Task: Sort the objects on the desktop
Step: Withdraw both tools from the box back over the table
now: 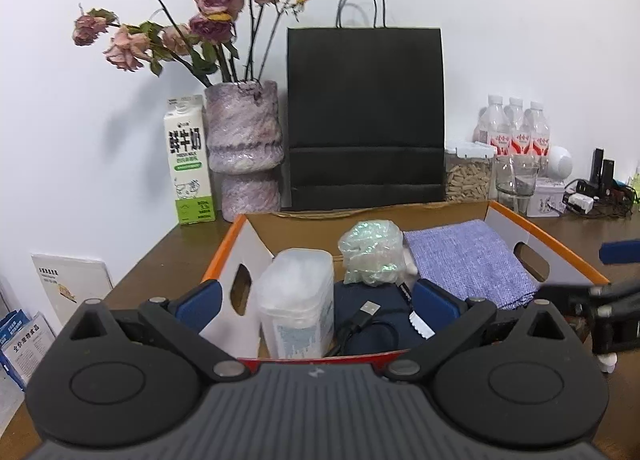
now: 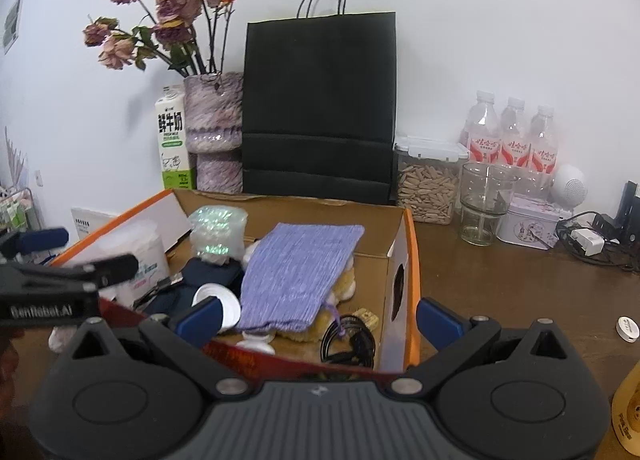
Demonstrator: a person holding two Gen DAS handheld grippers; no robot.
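Observation:
A cardboard box (image 1: pixel 532 232) with an orange rim holds a clear plastic container (image 1: pixel 296 300), a bubble-wrap bundle (image 1: pixel 372 252), a purple cloth pouch (image 1: pixel 468 260) and a dark blue pouch with a USB cable (image 1: pixel 368 308). My left gripper (image 1: pixel 318 300) is open just over the box's near edge, its fingers on either side of the container and dark pouch, holding nothing. My right gripper (image 2: pixel 319 320) is open too. Its left finger hangs over the box beside a white round lid (image 2: pixel 218 300), and its right finger is outside the box wall (image 2: pixel 400 260). The purple pouch (image 2: pixel 296 272) and a black cable (image 2: pixel 348 340) lie ahead of it.
Behind the box stand a black paper bag (image 1: pixel 366 116), a vase of dried roses (image 1: pixel 244 148) and a milk carton (image 1: pixel 188 160). To the right are water bottles (image 2: pixel 512 136), a seed jar (image 2: pixel 428 184), a glass (image 2: pixel 484 204), a tin (image 2: pixel 528 224), chargers (image 2: pixel 592 240) and a small white disc (image 2: pixel 628 327).

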